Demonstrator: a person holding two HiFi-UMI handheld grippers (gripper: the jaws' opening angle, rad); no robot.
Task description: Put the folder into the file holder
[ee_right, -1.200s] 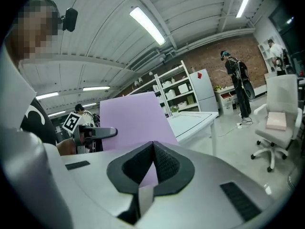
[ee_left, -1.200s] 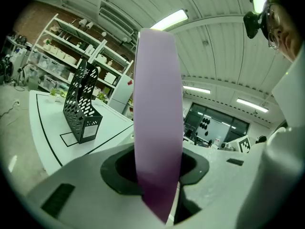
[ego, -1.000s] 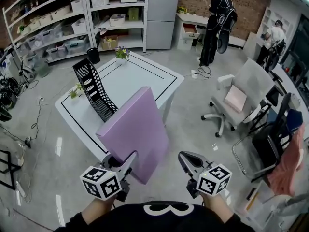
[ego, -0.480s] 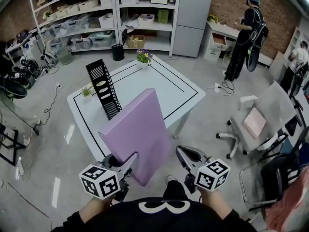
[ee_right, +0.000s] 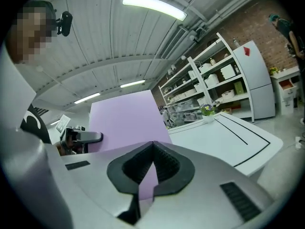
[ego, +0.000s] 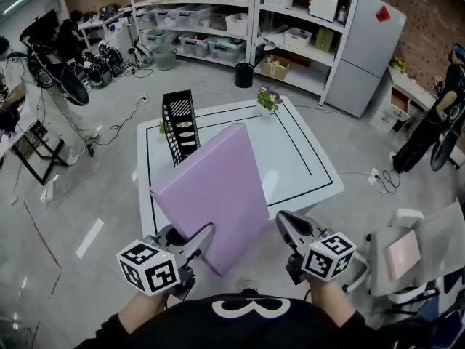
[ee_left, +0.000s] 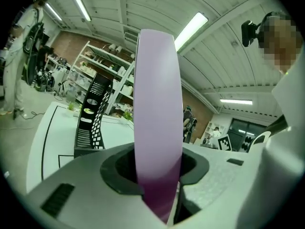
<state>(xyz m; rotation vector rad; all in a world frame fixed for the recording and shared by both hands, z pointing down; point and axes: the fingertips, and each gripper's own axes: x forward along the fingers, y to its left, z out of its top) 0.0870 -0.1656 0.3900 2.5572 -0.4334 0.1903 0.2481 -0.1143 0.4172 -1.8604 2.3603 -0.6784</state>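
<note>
Near the person's body, at the left, the left gripper [ego: 189, 238] holds the purple folder [ego: 214, 195] by its lower near corner, its jaws pressed on the two flat faces with the folder's thin edge rising straight up between them. From that grip the folder leans up and away, tilted, its broad face turned to the right, and in the head view it overlaps the near edge of the white table [ego: 298, 158]. To the right of it, the right gripper [ego: 288, 226] is apart from the folder; its fingers are closed tip to tip with nothing between them, and the folder's face shows only behind them. On the far left part of the table the black file holder [ego: 180, 126] stands upright, well apart from the folder. A small green plant [ego: 160, 127] sits just left of the holder, and a pot of flowers [ego: 269, 99] stands at the table's far edge. Beyond the table, white shelves [ego: 218, 20] with bins line the far wall.
</note>
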